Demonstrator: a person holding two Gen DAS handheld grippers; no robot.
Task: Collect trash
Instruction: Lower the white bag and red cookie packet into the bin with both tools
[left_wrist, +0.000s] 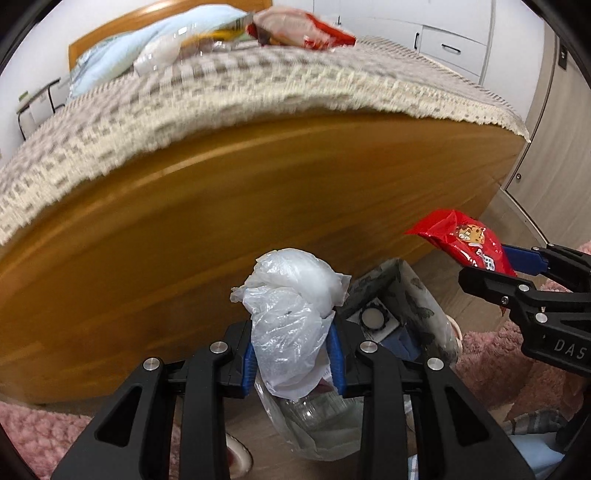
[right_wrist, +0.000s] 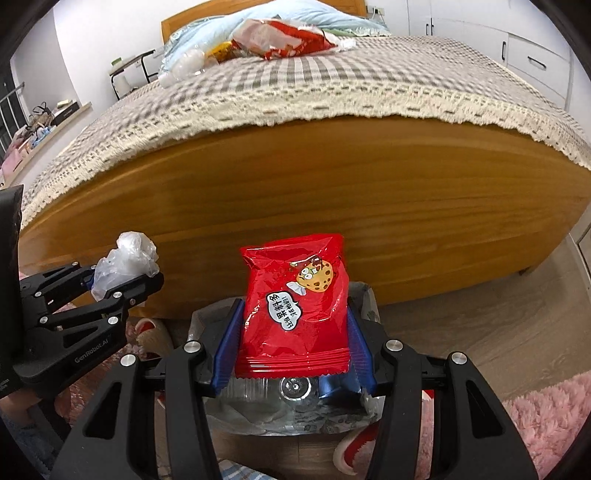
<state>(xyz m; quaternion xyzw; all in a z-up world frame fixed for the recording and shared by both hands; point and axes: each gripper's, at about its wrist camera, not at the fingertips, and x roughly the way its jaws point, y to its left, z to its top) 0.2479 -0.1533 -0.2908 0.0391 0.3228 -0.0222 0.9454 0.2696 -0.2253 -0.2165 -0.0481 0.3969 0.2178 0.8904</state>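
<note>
My left gripper (left_wrist: 293, 332) is shut on a crumpled clear plastic bag (left_wrist: 291, 295), which sticks up between its blue pads. The same gripper (right_wrist: 122, 280) and plastic bag (right_wrist: 129, 258) show at the left of the right wrist view. My right gripper (right_wrist: 295, 328) is shut on a red cookie packet (right_wrist: 295, 306), held upright by its sides; in the left wrist view that red packet (left_wrist: 469, 240) shows at the right. Both hang just above a lined trash bin (left_wrist: 413, 295) on the floor, with a clear bottle (right_wrist: 291, 391) and other trash inside it.
The wooden footboard (right_wrist: 314, 199) of a bed stands right behind the bin. More wrappers (right_wrist: 284, 38) and a clear bottle (right_wrist: 184, 68) lie on the checked bedspread (right_wrist: 295, 88). A pink rug (right_wrist: 546, 417) and slippers (right_wrist: 151, 332) lie on the wood floor.
</note>
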